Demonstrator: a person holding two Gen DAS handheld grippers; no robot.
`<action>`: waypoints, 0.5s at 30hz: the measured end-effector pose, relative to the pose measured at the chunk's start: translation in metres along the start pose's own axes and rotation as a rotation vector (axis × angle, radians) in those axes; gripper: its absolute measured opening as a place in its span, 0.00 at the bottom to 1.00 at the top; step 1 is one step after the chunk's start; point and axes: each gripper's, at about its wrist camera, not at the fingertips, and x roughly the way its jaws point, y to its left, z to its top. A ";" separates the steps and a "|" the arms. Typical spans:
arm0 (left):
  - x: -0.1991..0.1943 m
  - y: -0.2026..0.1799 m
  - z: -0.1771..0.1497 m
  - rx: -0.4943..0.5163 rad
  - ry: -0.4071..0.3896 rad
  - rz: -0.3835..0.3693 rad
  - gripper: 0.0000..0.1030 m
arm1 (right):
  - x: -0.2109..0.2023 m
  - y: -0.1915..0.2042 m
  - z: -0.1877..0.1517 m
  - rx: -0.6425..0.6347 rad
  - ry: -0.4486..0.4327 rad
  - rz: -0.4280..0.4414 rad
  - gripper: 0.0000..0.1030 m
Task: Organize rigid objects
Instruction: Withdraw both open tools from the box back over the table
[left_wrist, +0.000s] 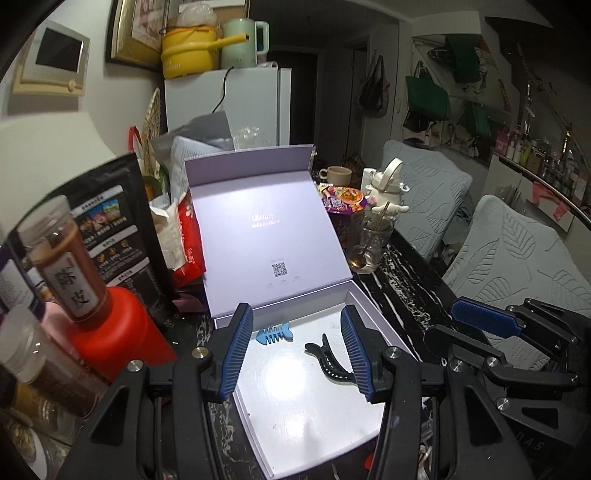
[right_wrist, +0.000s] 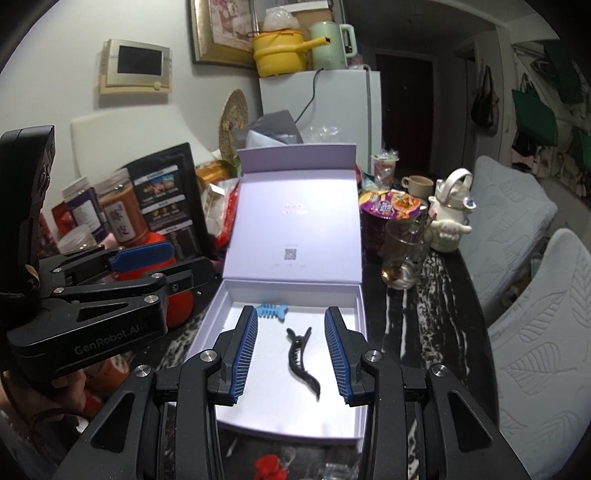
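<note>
Black hair clip (right_wrist: 303, 360) lies flat on the white floor of the open lavender box (right_wrist: 360, 317), centre of the right wrist frame. It's long, slim and curved, with small teeth along one edge and a forked tip at its far end. In the left wrist view the clip (left_wrist: 330, 360) sits lower centre, right beside my inner right pad.

Blue fishbone clip (right_wrist: 272, 309) sits at the back of the same box, near the hinge wall; it's a flat light-blue plastic piece with a ribbed spine and a tail fin. The two clips are apart, not touching.

Left gripper (left_wrist: 297, 349): fingers spread wide over the box, nothing between them. Right gripper (right_wrist: 291, 354): fingers spread too, with the black clip in the gap, touching neither pad.

Box lid stands upright behind the tray, QR code on its inner face.

Hard to read:
- Near end of the black clip blurs into shadow in the right view, and my finger hides part of it in the left view.
- Fishbone head end is cut off by my left finger in the left view.
- Front edge of the box is hidden under both gripper bodies.
- Marbled dark surface (right_wrist: 439, 295) is mostly buried in clutter at left: amber jar (left_wrist: 70, 266), red bottle (left_wrist: 118, 332), black pouch (right_wrist: 166, 199).
- Glass (right_wrist: 404, 258) holds a spoon; its contents are unclear.
</note>
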 end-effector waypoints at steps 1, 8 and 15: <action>-0.005 -0.001 -0.001 0.002 -0.007 0.001 0.48 | -0.005 0.001 -0.001 -0.002 -0.005 -0.002 0.37; -0.036 -0.005 -0.009 0.002 -0.038 -0.001 0.48 | -0.037 0.010 -0.009 -0.018 -0.047 -0.007 0.39; -0.066 -0.013 -0.027 0.024 -0.093 0.035 0.85 | -0.067 0.018 -0.026 -0.030 -0.078 -0.023 0.50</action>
